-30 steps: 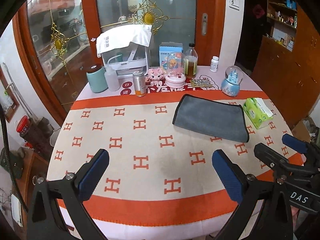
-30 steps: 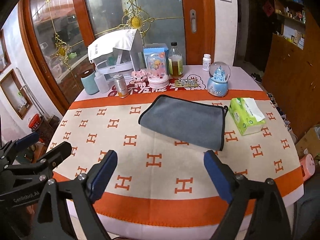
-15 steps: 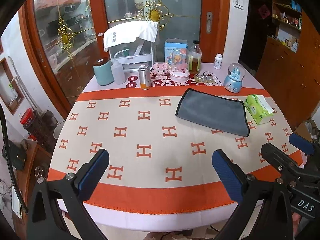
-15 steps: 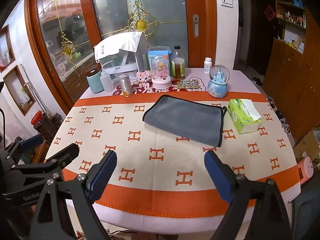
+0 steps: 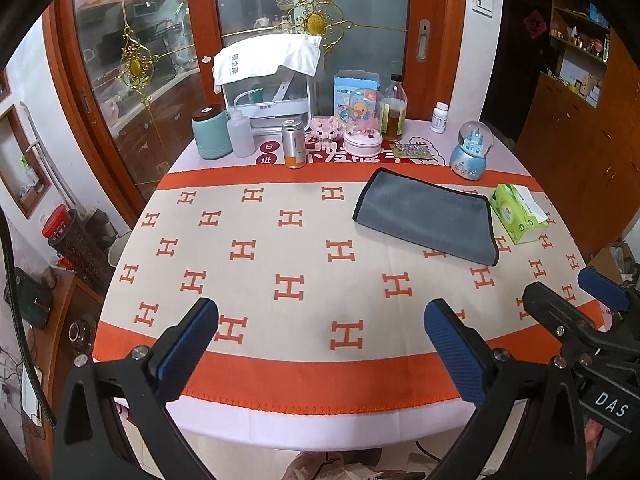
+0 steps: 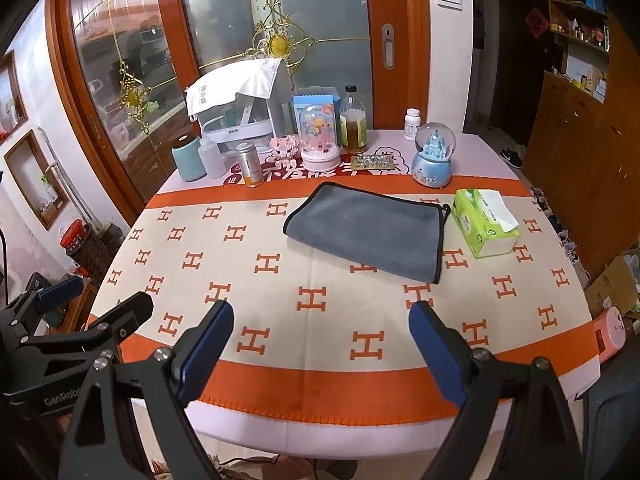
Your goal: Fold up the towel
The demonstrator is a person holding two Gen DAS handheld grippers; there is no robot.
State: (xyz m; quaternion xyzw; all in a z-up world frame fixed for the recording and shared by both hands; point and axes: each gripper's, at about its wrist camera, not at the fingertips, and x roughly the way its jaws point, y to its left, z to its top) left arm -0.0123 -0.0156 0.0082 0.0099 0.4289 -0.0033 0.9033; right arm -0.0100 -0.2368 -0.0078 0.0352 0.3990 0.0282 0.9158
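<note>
A grey towel with black edging (image 5: 428, 216) lies folded flat on the far right part of the round table; it also shows in the right wrist view (image 6: 368, 234). My left gripper (image 5: 320, 340) is open and empty, held above the table's near edge, well short of the towel. My right gripper (image 6: 320, 344) is open and empty too, at the near edge. The right gripper shows at the lower right of the left wrist view (image 5: 576, 292). The left gripper shows at the lower left of the right wrist view (image 6: 92, 300).
A green tissue pack (image 6: 486, 224) lies just right of the towel. Along the table's back stand a snow globe (image 6: 434, 156), a bottle (image 6: 354, 120), a pink dome toy (image 6: 320, 140), a can (image 6: 249, 164), a teal jar (image 6: 187, 158) and a white rack (image 6: 240, 108). The tablecloth (image 6: 280, 292) has orange H marks.
Both grippers have drawn back and up from the table, so more of its near edge and the floor shows. The towel has not moved. Both stay open.
</note>
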